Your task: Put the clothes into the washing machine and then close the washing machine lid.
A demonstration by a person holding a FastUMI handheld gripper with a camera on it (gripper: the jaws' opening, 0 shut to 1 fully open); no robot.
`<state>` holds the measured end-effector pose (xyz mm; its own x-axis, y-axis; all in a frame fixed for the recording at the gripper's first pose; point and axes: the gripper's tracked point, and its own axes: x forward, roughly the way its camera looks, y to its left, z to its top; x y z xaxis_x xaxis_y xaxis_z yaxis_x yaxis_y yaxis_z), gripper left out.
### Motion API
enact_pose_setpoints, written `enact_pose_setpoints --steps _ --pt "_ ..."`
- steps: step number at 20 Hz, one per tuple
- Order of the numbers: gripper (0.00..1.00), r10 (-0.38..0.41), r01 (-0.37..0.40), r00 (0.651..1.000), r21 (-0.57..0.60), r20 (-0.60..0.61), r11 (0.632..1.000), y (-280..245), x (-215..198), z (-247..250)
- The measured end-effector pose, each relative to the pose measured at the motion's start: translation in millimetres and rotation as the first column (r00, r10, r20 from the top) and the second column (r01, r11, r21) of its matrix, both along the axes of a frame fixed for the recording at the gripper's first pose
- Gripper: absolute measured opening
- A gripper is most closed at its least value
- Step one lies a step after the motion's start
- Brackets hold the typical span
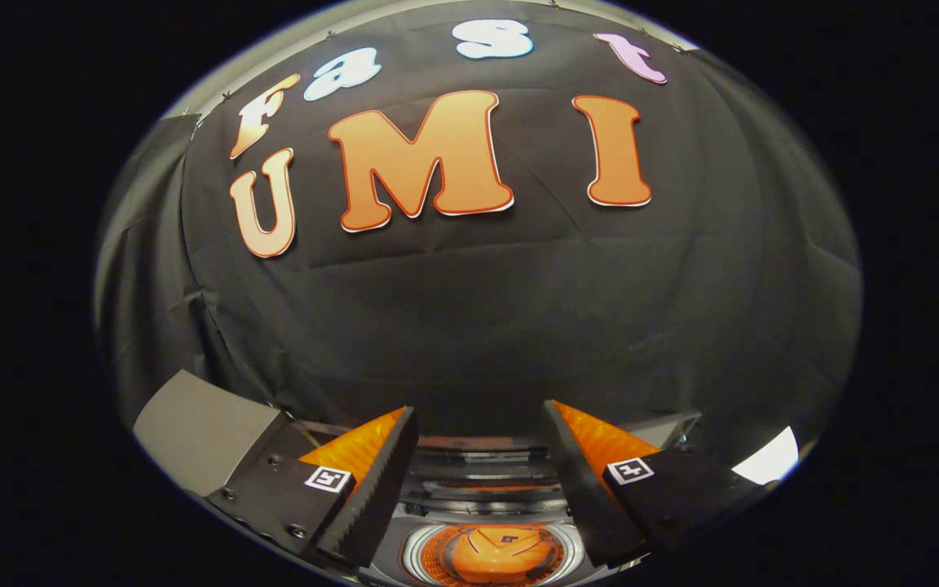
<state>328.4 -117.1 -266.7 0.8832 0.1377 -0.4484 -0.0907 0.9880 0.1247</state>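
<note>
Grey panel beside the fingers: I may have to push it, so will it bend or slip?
The grey panel looks flat and straight-edged, so it is probably stiff and would move as one piece. Its smooth face may let a finger slide. The gripper is open, holding nothing, with the machine's tub between its fingers.

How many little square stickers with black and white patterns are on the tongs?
2. One sticker sits on the left finger, the other sticker on the right finger. The tongs are open, holding nothing. More may be hidden.
</note>
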Motion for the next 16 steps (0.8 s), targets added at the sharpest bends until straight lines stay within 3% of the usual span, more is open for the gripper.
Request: enact_pose_setpoints --steps 7,16 --pt "1.00 -0.023 0.019 0.996 -0.057 -0.081 0.998 -3.8 24.1 -40.0" --pt "0.99 -0.039 0.043 0.998 -0.063 0.052 0.997 -1.9 -32.3 -34.3"
